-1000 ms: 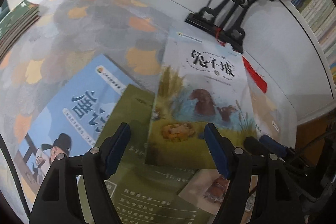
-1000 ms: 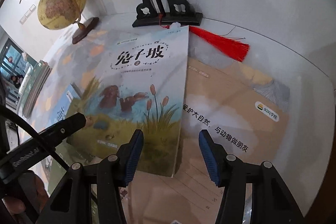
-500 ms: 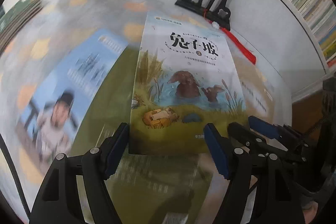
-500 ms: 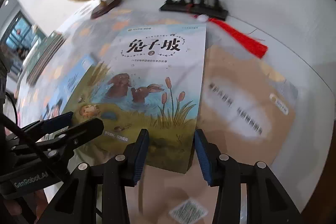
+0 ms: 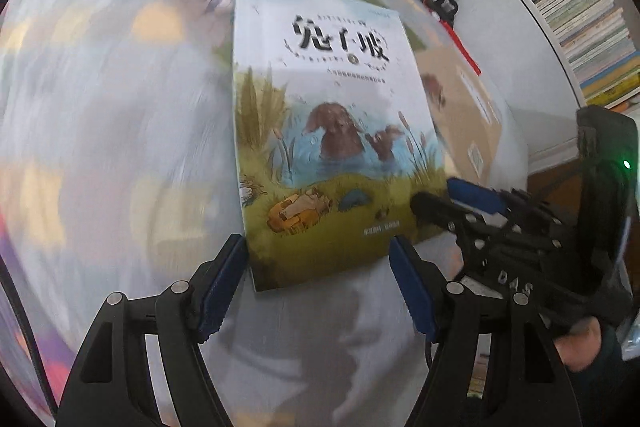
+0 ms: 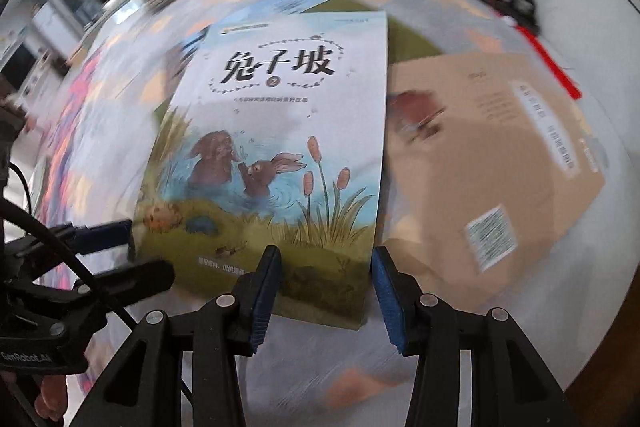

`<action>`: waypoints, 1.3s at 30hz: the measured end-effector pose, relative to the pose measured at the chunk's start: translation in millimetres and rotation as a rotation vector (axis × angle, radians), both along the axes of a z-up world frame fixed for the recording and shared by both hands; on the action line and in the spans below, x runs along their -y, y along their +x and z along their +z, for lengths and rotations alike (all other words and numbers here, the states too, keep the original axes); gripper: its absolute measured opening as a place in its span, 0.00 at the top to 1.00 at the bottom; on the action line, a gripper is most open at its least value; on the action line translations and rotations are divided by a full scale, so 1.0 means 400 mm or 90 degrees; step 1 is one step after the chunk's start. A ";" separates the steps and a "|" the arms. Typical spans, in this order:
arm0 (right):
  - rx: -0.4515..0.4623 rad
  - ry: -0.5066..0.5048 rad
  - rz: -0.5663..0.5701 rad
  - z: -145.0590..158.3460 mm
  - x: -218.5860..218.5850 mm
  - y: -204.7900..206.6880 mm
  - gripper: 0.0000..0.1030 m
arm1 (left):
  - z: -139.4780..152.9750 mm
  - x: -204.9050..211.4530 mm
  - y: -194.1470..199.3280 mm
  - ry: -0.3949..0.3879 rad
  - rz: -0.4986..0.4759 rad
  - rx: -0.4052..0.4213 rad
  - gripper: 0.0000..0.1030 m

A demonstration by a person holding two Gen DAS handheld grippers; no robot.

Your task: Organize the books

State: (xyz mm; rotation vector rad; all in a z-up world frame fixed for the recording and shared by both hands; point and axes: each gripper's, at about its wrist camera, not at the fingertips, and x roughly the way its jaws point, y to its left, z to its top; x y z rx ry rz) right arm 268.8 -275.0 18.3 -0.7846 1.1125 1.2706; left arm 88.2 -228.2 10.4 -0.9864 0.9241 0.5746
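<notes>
Rabbit-cover book [image 5: 332,131], a thin, light, flexible paperback near the table's [image 5: 120,155] front edge, best gripped along its near edge, lies between the unclenched left gripper [image 5: 318,285] and right gripper [image 6: 326,285].

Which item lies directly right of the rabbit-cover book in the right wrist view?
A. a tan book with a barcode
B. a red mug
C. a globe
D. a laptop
A: a tan book with a barcode lies flat beside the right edge of the rabbit-cover book.
</notes>
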 end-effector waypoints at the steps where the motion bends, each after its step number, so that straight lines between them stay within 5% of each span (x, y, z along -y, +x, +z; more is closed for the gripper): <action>1: -0.009 0.000 0.012 -0.004 0.013 -0.011 0.52 | 0.001 0.018 -0.017 -0.007 0.002 0.007 0.32; 6: -0.041 -0.022 0.057 -0.004 0.032 -0.025 0.48 | 0.012 0.037 -0.077 0.004 0.056 0.028 0.32; 11: -0.102 -0.009 -0.054 -0.008 0.024 0.034 0.47 | -0.016 -0.025 -0.116 0.010 0.153 0.029 0.32; 17: -0.053 0.000 -0.028 -0.011 0.029 -0.017 0.48 | -0.011 0.007 -0.063 0.054 0.112 0.000 0.32; 25: -0.061 0.003 -0.002 -0.008 0.071 -0.051 0.52 | -0.005 0.063 -0.025 0.093 0.065 -0.042 0.32; 27: -0.070 0.007 -0.009 -0.010 0.074 -0.042 0.52 | 0.001 0.052 -0.037 0.056 0.075 -0.014 0.32; 33: -0.116 0.013 -0.037 -0.015 0.067 -0.027 0.49 | 0.131 0.034 -0.124 -0.044 0.101 0.288 0.32; 35: -0.147 0.017 -0.049 -0.017 0.070 -0.010 0.48 | 0.130 0.038 -0.113 -0.037 0.090 0.299 0.32; 39: -0.170 0.018 -0.052 -0.019 0.071 0.001 0.47 | 0.028 0.035 -0.094 -0.020 0.118 0.182 0.45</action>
